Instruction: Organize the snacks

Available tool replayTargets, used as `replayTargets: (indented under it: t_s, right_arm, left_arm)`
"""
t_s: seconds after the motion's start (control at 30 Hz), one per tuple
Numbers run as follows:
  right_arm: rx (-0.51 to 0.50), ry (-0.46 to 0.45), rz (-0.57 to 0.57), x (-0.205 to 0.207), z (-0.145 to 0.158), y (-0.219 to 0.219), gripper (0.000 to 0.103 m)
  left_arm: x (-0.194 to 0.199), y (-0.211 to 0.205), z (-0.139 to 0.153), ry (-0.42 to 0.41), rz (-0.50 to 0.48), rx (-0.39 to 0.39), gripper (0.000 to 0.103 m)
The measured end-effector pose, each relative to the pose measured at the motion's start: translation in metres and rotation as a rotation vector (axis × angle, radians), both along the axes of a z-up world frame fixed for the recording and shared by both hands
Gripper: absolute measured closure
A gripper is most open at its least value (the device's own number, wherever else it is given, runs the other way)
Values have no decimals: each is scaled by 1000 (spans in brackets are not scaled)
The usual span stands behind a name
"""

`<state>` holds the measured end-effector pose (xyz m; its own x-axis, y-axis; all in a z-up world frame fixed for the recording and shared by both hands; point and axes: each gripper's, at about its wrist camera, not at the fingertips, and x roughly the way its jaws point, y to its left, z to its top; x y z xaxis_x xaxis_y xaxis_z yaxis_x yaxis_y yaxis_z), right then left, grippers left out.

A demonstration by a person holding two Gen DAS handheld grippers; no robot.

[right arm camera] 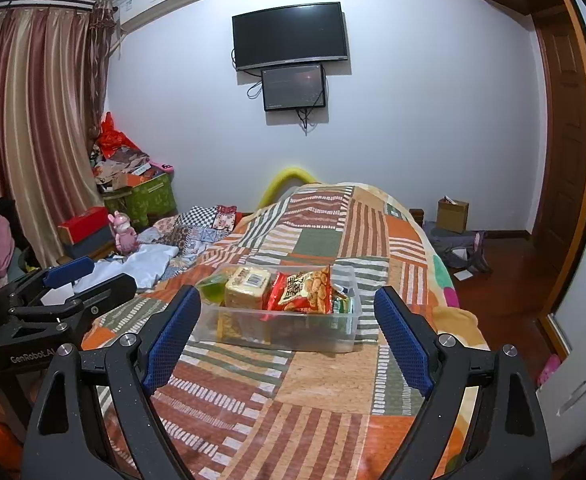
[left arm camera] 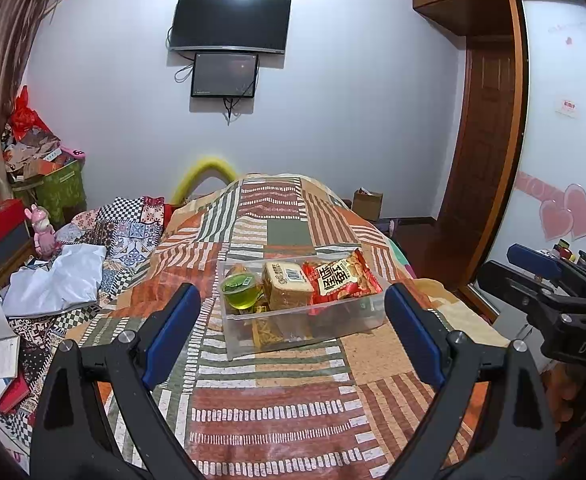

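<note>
Patchwork bedspread (left arm camera: pixel 293 380) | clear bin (left arm camera: pixel 349 320): green packet (right arm camera: pixel 341 305) half-hidden behind red bag (right arm camera: pixel 307 288)

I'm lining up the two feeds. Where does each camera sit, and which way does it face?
Left wrist: on the left gripper, facing the clear bin; the right gripper shows at the edge.
Right wrist: on the right gripper, facing the bin; the left gripper shows at the edge.
Shared: bin, patchwork quilt, wall TV.
</note>
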<state>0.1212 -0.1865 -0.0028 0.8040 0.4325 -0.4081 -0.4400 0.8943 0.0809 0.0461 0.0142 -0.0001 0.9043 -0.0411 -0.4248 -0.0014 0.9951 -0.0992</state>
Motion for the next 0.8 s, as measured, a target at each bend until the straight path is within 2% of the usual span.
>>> replayTargets:
  t_s: [0.8]
  right_arm:
    - [4,5,-1,2,0,0,16]
  left_arm:
    - [0,-1,1,-2,-5,2,9]
